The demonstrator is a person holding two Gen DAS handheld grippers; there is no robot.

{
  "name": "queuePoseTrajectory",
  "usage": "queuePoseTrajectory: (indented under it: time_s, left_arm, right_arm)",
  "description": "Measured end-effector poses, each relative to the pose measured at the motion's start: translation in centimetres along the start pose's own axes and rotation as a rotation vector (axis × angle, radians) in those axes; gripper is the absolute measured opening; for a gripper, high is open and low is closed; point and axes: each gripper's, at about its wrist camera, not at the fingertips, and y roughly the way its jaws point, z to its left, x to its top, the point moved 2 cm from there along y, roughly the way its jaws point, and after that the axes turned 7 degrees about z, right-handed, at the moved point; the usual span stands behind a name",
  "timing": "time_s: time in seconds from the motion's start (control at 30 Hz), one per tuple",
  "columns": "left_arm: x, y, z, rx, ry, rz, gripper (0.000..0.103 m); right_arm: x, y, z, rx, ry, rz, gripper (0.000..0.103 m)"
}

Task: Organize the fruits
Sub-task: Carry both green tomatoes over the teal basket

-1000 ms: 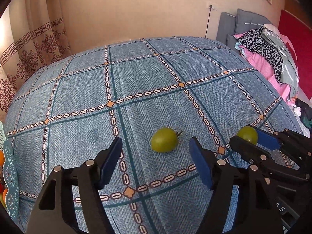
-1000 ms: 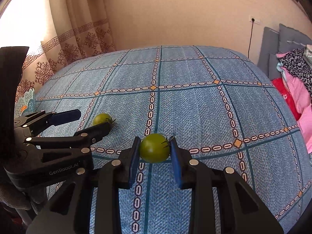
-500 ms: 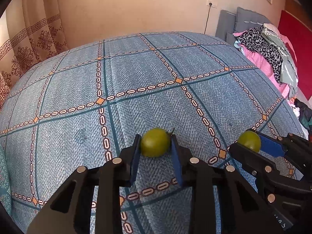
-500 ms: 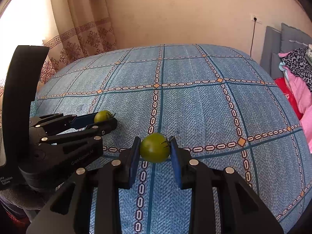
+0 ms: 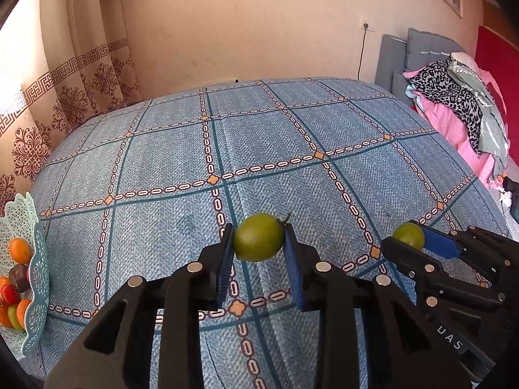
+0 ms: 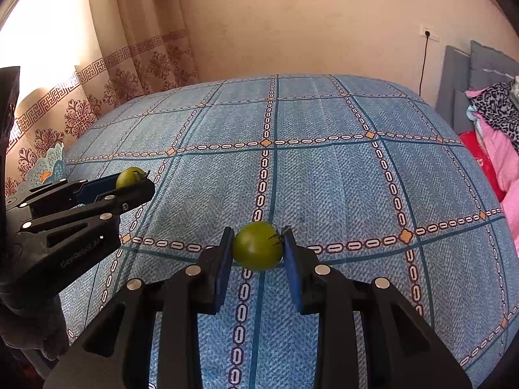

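1. Since a second ago, the left gripper (image 5: 259,243) has closed from spread fingers onto the near green tomato (image 5: 258,241) and lifted it off the blue checked bed cover (image 5: 181,149).
2. That tomato's stem points right, its slightly longer axis running left to right between the blue pads.
3. At right, the right gripper (image 6: 258,246) pinches a second green tomato (image 6: 258,245), stem also rightward.
4. A mint lattice basket (image 5: 38,278) of mixed fruit sits at the far left edge.
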Motion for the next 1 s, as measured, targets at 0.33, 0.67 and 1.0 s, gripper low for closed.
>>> queuePoseTrajectory:
  time_s: [0.33,0.67,1.0]
  left_arm:
    - [-2.1,-2.9,1.8,0.024,-0.035,-0.033,0.03]
    - [-4.2,-5.0,5.3,0.096,-0.109,-0.081,0.03]
    - [-5.2,-7.0,10.0,0.143,-0.209,-0.128,0.03]
  right_arm:
    - [-0.4,-0.1,1.4,-0.018,-0.042,-0.005,0.03]
    - [-0.6,-0.3,4.1,-0.01,-0.115,-0.008,0.03]
    - [0.6,-1.4,8.6,-0.013,-0.237,-0.04,0.03]
